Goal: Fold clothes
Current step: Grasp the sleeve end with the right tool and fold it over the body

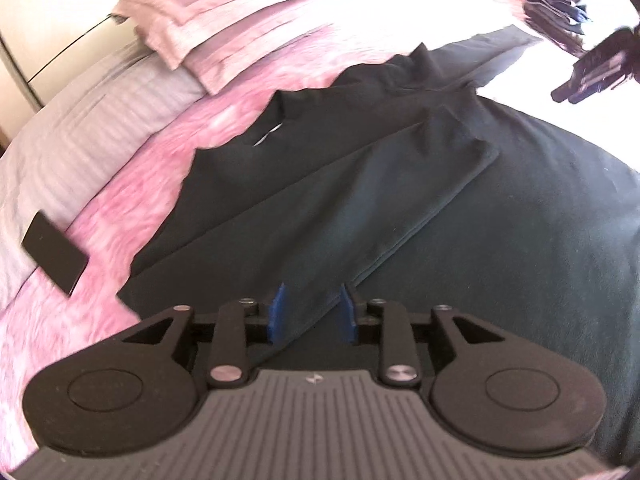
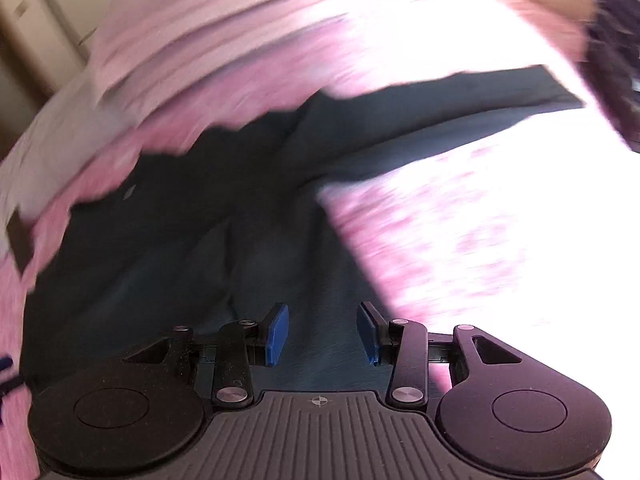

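Bed [image 1: 132, 184], pink mottled cover, carries everything I see. Pale pink pillows [image 1: 224, 20] stacked at the far side, grey sheet beside them.

Dark garment [image 1: 500, 216], long-sleeved top by the look, lies flat across the bed. Near sleeve [image 1: 360, 208] is laid diagonally over the body; I judge that keeps it inside the outline for later folds. Far sleeve [image 2: 460, 100] stretches straight out over the cover, not brought in. So partly folded, as far as I can tell.

Left tongs [image 1: 312, 312] hover low over the garment's near edge, blue pads spread, nothing between them. Right tongs [image 2: 322, 332] likewise spread and empty, above the body near its right edge; that view is blurred.

Black phone [image 1: 54, 256] lies flat at the bed's left, well apart from the garment
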`<state>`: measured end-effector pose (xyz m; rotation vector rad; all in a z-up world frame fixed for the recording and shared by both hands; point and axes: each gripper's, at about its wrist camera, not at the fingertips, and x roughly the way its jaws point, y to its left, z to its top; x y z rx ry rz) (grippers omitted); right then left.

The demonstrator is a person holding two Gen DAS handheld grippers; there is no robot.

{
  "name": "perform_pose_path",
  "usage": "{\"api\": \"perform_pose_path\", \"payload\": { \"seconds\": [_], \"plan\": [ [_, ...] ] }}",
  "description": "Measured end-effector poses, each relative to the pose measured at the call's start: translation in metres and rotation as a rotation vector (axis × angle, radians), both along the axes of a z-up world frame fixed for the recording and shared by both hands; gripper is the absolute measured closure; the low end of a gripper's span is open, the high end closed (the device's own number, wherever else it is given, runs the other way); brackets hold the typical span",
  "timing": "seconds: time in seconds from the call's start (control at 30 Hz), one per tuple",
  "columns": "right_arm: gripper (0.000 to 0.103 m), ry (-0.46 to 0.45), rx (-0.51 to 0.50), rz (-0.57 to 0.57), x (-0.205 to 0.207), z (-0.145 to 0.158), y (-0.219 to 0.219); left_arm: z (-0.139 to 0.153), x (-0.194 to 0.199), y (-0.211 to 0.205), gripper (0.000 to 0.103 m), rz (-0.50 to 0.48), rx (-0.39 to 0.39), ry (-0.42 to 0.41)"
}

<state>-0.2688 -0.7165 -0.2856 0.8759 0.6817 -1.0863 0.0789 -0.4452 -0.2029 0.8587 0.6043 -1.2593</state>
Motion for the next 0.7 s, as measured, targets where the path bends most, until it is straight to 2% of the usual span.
{"api": "perform_pose_path", "payload": {
  "seconds": [0.17, 0.33, 0.47, 0.6, 0.7],
  "plan": [
    [0.061, -0.006, -0.058, -0.126, -0.047, 0.021, -0.016, 0.004, -0.017, -0.031, 0.072, -0.055, 0.004, 0.002],
    [0.061, -0.062, -0.081, -0.256, -0.103, 0.017, -0.063, 0.009, -0.047, -0.068, 0.068, -0.077, 0.027, -0.023],
    [0.061, -0.111, -0.102, -0.315, -0.146, -0.006, -0.131, 0.004, -0.069, -0.104, 0.067, -0.019, 0.070, -0.032],
    [0.061, -0.145, -0.090, -0.392, -0.185, -0.043, -0.199, -0.005, -0.097, -0.136, 0.067, 0.049, 0.127, 0.005],
    [0.061, -0.184, -0.080, -0.445, -0.206, -0.063, -0.231, -0.013, -0.123, -0.159, 0.066, 0.013, 0.168, 0.014]
  ]
}}
